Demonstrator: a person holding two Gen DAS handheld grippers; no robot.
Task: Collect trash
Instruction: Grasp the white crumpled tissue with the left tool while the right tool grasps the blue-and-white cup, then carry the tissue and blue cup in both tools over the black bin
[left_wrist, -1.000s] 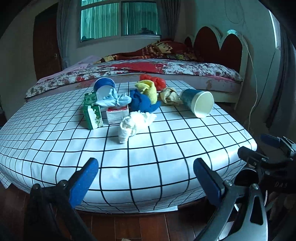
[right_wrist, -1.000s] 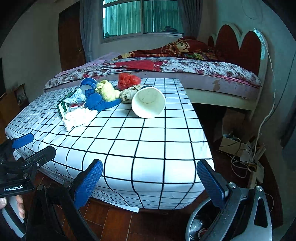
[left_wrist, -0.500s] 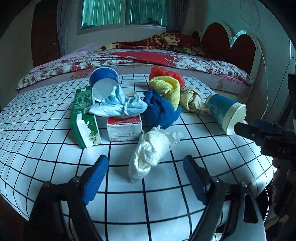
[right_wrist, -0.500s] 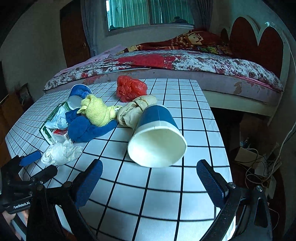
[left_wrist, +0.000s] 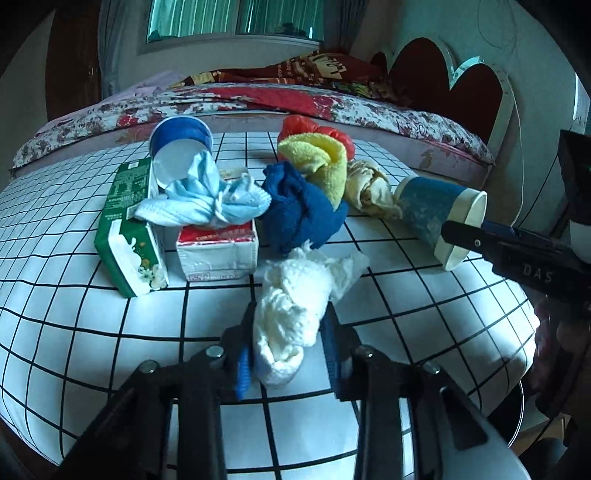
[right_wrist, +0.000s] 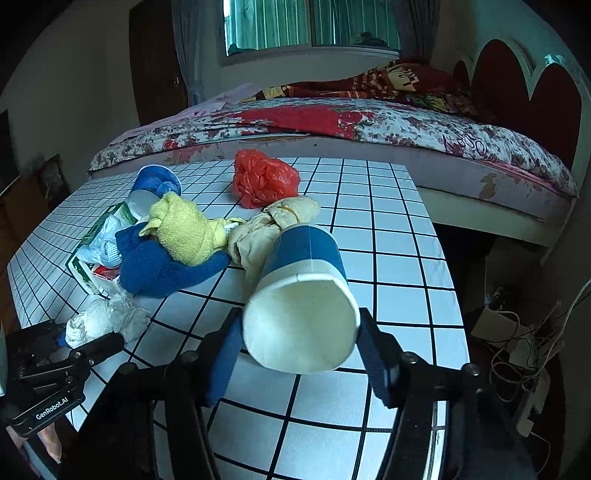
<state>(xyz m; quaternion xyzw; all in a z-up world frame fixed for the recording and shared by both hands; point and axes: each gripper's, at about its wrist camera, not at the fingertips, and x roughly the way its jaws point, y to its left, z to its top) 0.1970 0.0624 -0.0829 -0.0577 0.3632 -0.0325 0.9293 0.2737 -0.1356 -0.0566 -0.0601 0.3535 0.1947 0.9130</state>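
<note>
Trash lies in a heap on the checked table (left_wrist: 92, 332). My left gripper (left_wrist: 286, 354) is shut on a crumpled white tissue (left_wrist: 291, 314), which also shows in the right wrist view (right_wrist: 103, 317). My right gripper (right_wrist: 299, 354) is closed around the rim of a blue paper cup (right_wrist: 303, 302) lying on its side; the same cup shows in the left wrist view (left_wrist: 436, 214). Behind lie a blue cloth (left_wrist: 303, 210), a yellow cloth (left_wrist: 321, 162), a beige wad (left_wrist: 369, 188), a red plastic bag (right_wrist: 262, 177), a light blue mask (left_wrist: 199, 203), a green carton (left_wrist: 129, 229), a red-white carton (left_wrist: 218, 247) and a second blue cup (left_wrist: 181, 144).
A bed (right_wrist: 351, 125) with a floral cover stands behind the table, with a red headboard (right_wrist: 517, 81) at the right. Cables and a power strip (right_wrist: 517, 347) lie on the floor to the right of the table. A round bin rim (left_wrist: 517, 417) shows below the table's right edge.
Both grippers moved forward over the table and closed: the left one onto the white tissue, the right one onto the lying blue cup.
</note>
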